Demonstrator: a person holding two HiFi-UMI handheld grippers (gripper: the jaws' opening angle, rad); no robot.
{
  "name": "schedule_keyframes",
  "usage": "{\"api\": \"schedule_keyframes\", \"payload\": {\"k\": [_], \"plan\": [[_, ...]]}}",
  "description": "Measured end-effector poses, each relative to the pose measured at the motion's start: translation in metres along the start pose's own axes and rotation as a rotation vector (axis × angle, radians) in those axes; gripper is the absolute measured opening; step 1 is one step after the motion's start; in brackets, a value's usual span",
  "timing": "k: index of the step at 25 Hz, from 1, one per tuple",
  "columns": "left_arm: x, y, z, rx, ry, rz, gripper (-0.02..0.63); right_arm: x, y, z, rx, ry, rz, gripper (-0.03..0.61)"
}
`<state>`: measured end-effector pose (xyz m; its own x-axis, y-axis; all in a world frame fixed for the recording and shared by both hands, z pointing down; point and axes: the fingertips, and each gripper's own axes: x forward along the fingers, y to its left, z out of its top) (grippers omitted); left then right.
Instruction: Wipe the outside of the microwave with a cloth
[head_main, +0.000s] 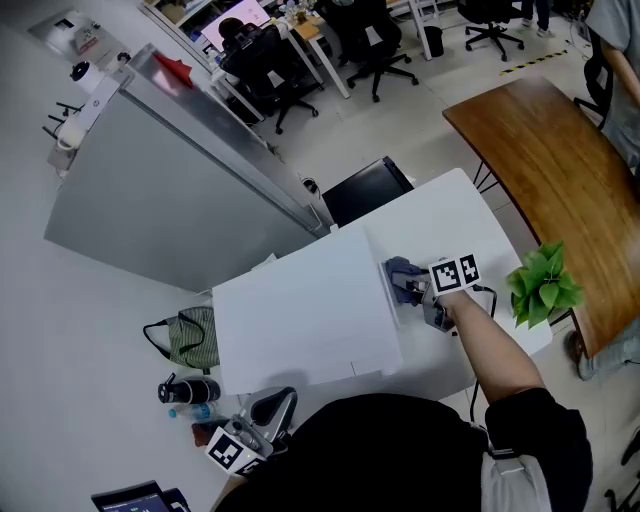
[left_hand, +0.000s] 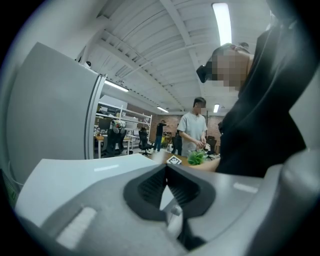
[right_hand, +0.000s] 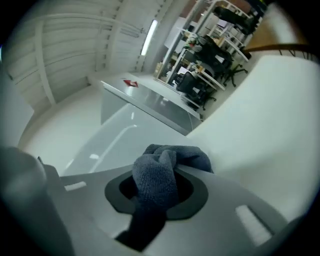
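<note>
The white microwave (head_main: 300, 310) stands on a white table (head_main: 470, 225) and I look down on its top. A blue-grey cloth (head_main: 403, 278) is bunched against the microwave's right side. My right gripper (head_main: 415, 290) is shut on that cloth, and in the right gripper view the cloth (right_hand: 160, 172) fills the space between the jaws. My left gripper (head_main: 268, 412) hangs low at the front left of the microwave, away from the cloth. In the left gripper view its jaws (left_hand: 166, 176) meet with nothing between them.
A green potted plant (head_main: 542, 285) stands at the table's right edge, beside a wooden table (head_main: 560, 160). A grey partition (head_main: 170, 190) rises at the back left. A bag (head_main: 190, 338) and a bottle (head_main: 190, 390) lie on the floor to the left. Office chairs (head_main: 270, 65) stand behind.
</note>
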<state>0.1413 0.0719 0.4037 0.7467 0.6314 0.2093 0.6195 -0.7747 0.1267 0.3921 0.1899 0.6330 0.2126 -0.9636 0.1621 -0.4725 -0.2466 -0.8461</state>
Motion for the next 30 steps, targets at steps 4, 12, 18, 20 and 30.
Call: {"api": "schedule_keyframes", "payload": {"k": [4,12,18,20,30], "plan": [[-0.001,-0.002,0.001,0.004,0.001,0.000,0.003,0.017,-0.070,-0.034,0.014,0.135,-0.193,0.077],[-0.004,-0.002,0.005,0.006,-0.012,0.004,0.003,0.017,-0.087,-0.051,-0.060,0.251,-0.326,0.075],[-0.004,0.002,0.002,-0.002,-0.005,0.004,0.003,-0.050,0.083,0.020,-0.110,-0.069,0.064,0.077],[-0.002,0.001,0.000,-0.007,-0.003,-0.009,0.003,-0.055,0.121,0.024,-0.114,-0.094,0.176,0.077],[0.000,-0.004,-0.003,-0.012,0.004,-0.037,0.003,-0.020,0.008,-0.050,0.023,0.057,-0.010,0.077]]}}
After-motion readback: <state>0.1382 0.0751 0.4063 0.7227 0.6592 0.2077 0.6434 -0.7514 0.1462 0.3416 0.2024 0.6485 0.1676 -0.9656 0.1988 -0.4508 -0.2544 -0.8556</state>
